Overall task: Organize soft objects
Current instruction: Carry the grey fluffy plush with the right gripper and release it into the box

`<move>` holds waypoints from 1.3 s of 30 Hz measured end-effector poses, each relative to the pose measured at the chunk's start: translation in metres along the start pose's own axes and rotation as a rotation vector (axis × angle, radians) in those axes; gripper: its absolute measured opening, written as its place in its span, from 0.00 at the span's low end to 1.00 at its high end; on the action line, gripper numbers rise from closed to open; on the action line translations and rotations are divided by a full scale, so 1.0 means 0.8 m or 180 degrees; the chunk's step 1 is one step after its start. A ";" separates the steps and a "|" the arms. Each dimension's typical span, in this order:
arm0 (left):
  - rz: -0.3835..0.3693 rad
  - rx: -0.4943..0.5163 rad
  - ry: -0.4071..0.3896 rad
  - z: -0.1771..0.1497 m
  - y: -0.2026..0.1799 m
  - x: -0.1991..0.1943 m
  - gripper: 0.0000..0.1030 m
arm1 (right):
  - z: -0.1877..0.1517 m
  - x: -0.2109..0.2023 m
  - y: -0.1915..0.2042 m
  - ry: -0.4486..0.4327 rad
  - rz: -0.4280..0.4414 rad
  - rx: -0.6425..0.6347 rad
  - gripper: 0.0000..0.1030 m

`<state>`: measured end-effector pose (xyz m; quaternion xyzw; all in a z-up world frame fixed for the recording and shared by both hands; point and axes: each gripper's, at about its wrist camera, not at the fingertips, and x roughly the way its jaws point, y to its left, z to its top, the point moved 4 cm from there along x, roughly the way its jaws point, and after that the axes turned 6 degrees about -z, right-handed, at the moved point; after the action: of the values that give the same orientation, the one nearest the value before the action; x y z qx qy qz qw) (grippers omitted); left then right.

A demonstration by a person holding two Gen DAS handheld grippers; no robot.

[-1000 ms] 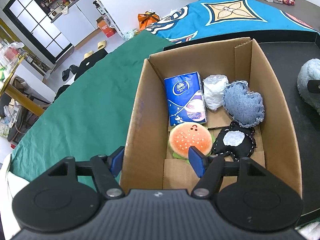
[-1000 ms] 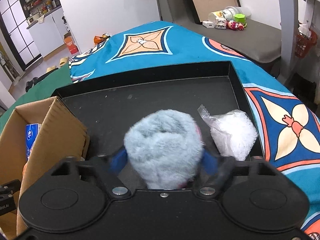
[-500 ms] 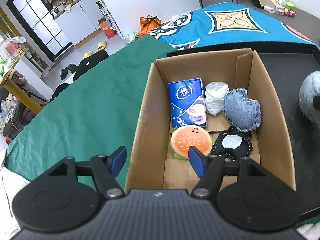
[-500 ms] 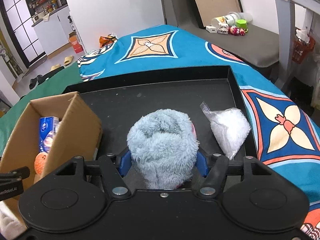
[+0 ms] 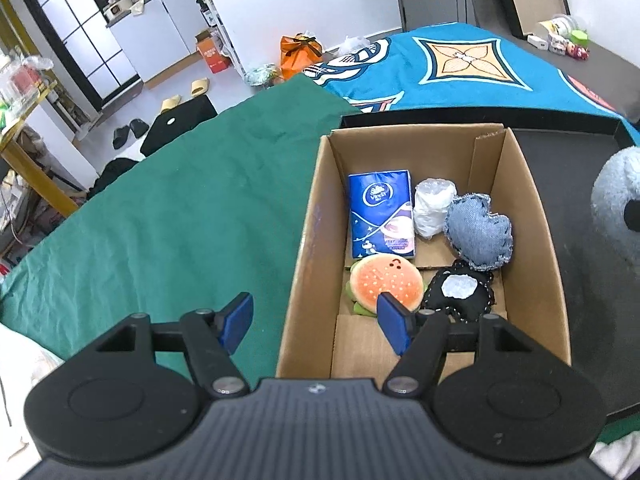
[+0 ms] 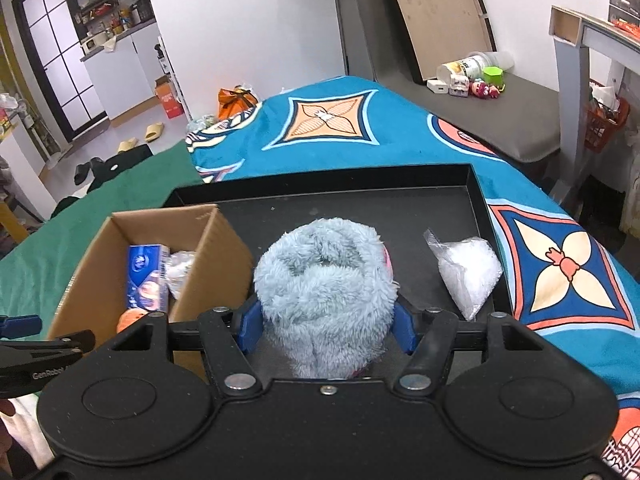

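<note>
- The fuzzy blue plush (image 6: 324, 280) is clamped between the blue pads of the right gripper (image 6: 326, 326), over the black tray (image 6: 476, 200). It looks lifted clear of the tray floor, though the contact underneath is hidden by the plush itself.
- So the step in hand is judged to be the carry: plush picked, not yet dropped into the box (image 5: 536, 216).
- The box sits just left of the plush in the right wrist view, open at the top, its near wall beside the gripper's left pad.
- Already in the box: tissue pack (image 5: 382, 214), white bundle (image 5: 432, 208), denim heart (image 5: 478, 234), burger toy (image 5: 386, 282), black pouch (image 5: 460, 292). Pretty full, honestly.
- The left gripper (image 5: 316, 322) is held with pads apart and nothing between them, straddling the box's left wall from above.
- Next move, as a guess: the plush has to be swung left over the rim and let go above a free patch. The bare cardboard at the near end seems the best bet.
- One clear bag of white stuff (image 6: 468, 272) is left on the tray, probably to be taken after.
- The big plush might get snagged on the rim.
</note>
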<state>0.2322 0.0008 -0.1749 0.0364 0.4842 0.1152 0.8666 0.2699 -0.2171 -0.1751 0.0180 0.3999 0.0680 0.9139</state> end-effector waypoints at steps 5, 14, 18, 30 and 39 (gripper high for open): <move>-0.0093 0.0062 -0.0032 0.007 0.012 -0.018 0.65 | 0.002 -0.016 0.014 -0.0044 0.0029 -0.0008 0.60; -0.0371 -0.0116 0.0099 0.002 0.038 -0.019 0.62 | 0.012 -0.041 0.047 -0.0127 0.0160 -0.0052 0.60; -0.0518 -0.0209 0.0218 -0.004 0.045 -0.009 0.59 | 0.016 -0.051 0.063 -0.0153 0.0211 -0.0062 0.60; -0.0807 -0.0515 0.0478 -0.020 0.062 0.019 0.28 | 0.011 -0.065 0.108 -0.0128 0.0262 -0.0219 0.60; -0.0941 -0.0618 0.0524 -0.024 0.072 0.027 0.10 | -0.001 -0.064 0.138 -0.0041 0.0250 -0.0294 0.60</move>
<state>0.2175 0.0607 -0.1933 -0.1284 0.5401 0.0354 0.8310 0.2226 -0.1149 -0.1284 -0.0082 0.3894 0.1220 0.9129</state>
